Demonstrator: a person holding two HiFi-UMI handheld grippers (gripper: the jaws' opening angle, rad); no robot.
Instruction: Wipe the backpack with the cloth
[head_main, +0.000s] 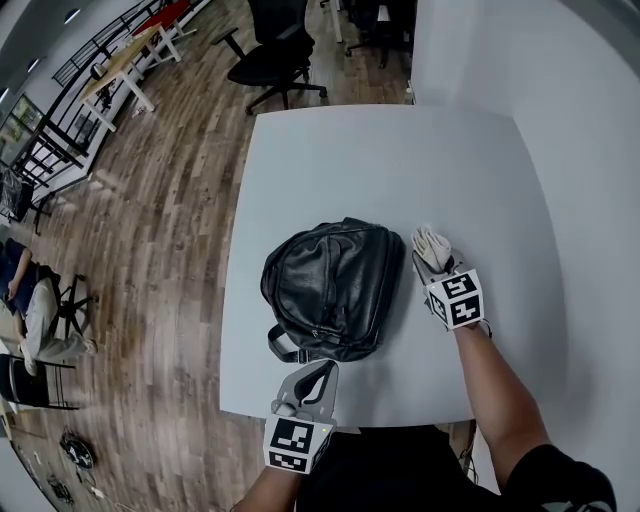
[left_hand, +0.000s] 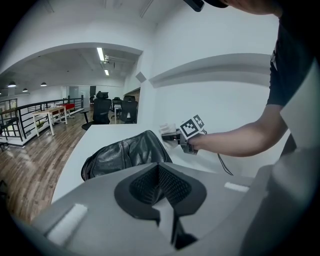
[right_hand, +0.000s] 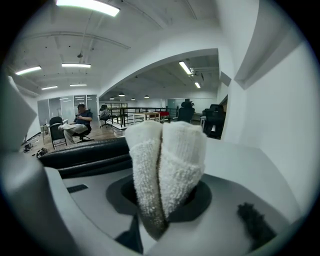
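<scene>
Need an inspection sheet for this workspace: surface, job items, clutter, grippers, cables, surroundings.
Surface: white table, nothing spilled.
Job's things: black backpack lying flat mid-table; white cloth, folded, just right of the backpack.
Clutter: nothing seen.
Grippers: left hand-held gripper jaws together, empty, at the table's near edge; right hand-held gripper clamped on the cloth.
Cables: thin dark cable hanging from the right hand-held gripper.
Surroundings: wood floor, office chair, seated person at left.

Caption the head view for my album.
A cloth in the right gripper, beside the backpack on a table; left gripper shut, empty.
</scene>
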